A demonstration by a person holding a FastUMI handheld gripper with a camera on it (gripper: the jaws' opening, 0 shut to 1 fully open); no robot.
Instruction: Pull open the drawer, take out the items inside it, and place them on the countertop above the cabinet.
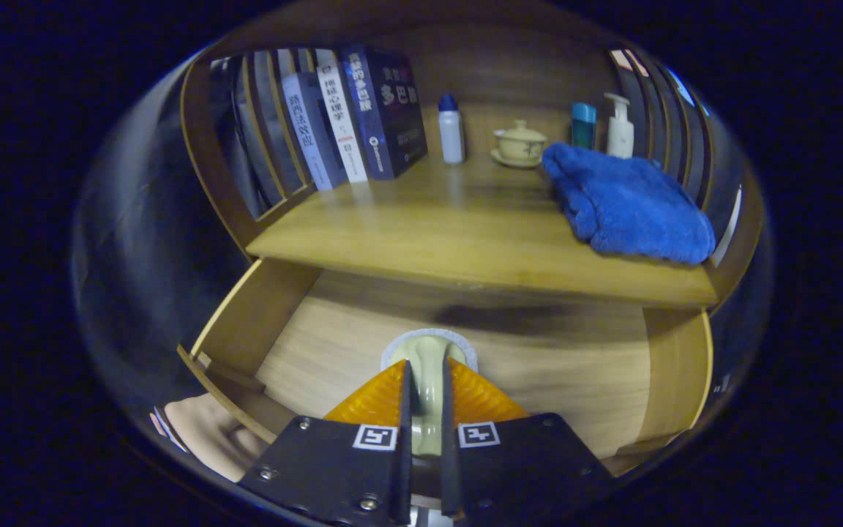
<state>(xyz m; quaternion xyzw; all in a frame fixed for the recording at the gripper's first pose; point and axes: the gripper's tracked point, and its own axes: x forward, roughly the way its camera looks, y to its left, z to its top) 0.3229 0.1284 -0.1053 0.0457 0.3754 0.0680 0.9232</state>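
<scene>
Row of upright books [352,117] at left rear of wooden worktop [465,227]; folded blue towel [623,201] at its right. Below worktop, open wooden drawer [538,359]. Tool [425,395] pinches pale cream object w/ white rim [429,359] over drawer.

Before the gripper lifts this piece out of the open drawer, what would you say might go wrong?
1. The gripper pinches only a narrow part of the pale item; it may swivel or slip on lifting.
2. The countertop overhangs the drawer, so a straight lift could strike its edge.
3. The blue towel and lidded cup crowd the right side.
</scene>
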